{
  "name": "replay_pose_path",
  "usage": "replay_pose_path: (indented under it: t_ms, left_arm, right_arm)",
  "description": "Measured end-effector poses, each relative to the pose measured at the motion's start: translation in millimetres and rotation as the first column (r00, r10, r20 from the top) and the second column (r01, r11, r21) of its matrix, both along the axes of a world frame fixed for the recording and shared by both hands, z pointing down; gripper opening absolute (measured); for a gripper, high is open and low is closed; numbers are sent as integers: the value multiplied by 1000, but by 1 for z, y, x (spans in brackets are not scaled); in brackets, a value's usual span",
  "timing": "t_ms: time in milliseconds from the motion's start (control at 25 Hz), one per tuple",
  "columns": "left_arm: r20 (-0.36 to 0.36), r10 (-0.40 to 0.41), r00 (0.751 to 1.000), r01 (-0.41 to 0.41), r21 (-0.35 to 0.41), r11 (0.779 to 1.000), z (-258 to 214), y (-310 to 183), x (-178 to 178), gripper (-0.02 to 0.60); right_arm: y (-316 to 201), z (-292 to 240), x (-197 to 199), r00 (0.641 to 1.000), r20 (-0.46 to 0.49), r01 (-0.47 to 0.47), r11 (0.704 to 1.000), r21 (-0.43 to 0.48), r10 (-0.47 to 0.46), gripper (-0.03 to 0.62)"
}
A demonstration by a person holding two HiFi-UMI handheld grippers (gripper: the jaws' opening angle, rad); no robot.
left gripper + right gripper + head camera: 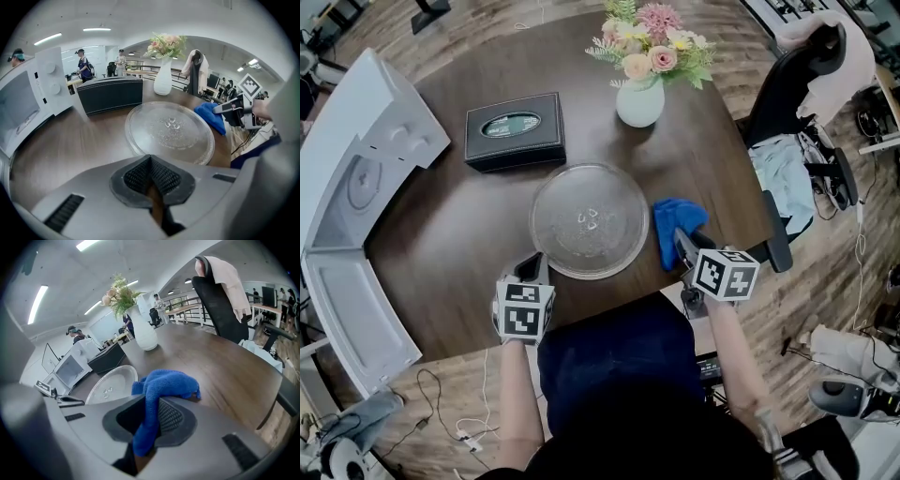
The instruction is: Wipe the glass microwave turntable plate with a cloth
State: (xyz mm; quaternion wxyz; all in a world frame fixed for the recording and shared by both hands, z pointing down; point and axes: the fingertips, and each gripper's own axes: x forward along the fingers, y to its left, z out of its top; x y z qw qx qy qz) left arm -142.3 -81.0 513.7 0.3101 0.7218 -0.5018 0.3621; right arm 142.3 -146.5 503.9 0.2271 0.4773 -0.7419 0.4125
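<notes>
1. Grips cloth (161,385) in right gripper (146,425), beside plate's (591,220) right rim, possibly touching.
2. Holds left gripper (151,180) closed, empty, near plate's front rim.
3. Calls for lifting cloth onto plate, pressing lightly, circling outward.

The right tool (146,425) is pinching a fold of the blue cloth (166,384), with the rest bunching on the dark counter (225,364). The glass plate (108,384) is lying just left of the cloth, and a white vase (144,333) of flowers is standing beyond.
</notes>
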Motion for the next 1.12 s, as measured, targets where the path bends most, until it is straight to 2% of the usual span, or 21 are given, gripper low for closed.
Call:
replay_pose_path:
  t_ms: [120,240,320,400,560,640,720,800,920,1000,1120]
  left_arm:
    - [-84,-63,994,64,4,998,-5,2,0,3]
    - [-179,-136,975,139,8,990,-16,6,-3,4]
    - [-258,-178,950,190,21,982,-28,8,-5,3]
    - [-344,-217,914,245,41,969,-43,7,-8,3]
    - [-464,-266,845,366,141,920,-83,-1,-24,4]
    - [-507,-264,820,419,218,882,-107,-10,-34,4]
    - [-535,-254,806,461,299,835,-133,-17,-44,4]
    - [-529,-243,813,482,378,790,-159,-22,-54,3]
    - [-437,-248,865,461,492,738,-192,-25,-66,3]
    - [-356,-256,899,425,561,711,-210,-26,-71,3]
    - [-268,-265,926,377,649,660,-230,-29,-74,3]
  right_arm:
    - [0,-1,-5,1000,7,13,1000,5,-13,52]
    - [-4,-6,-9,999,33,11,1000,5,-11,52]
    - [-10,-19,-16,997,81,6,1000,18,-7,52]
    - [-19,-37,-25,992,125,14,999,50,-20,52]
    - [-40,-72,-47,986,147,60,986,158,-84,52]
    - [-51,-90,-58,982,144,88,970,228,-123,52]
    - [-59,-107,-71,976,152,107,952,288,-156,52]
    - [-63,-127,-82,968,171,117,934,336,-183,52]
    - [-68,-161,-97,959,175,133,896,424,-225,52]
    - [-70,-182,-104,957,151,146,859,490,-249,52]
    - [-71,-204,-109,960,44,197,783,591,-275,52]
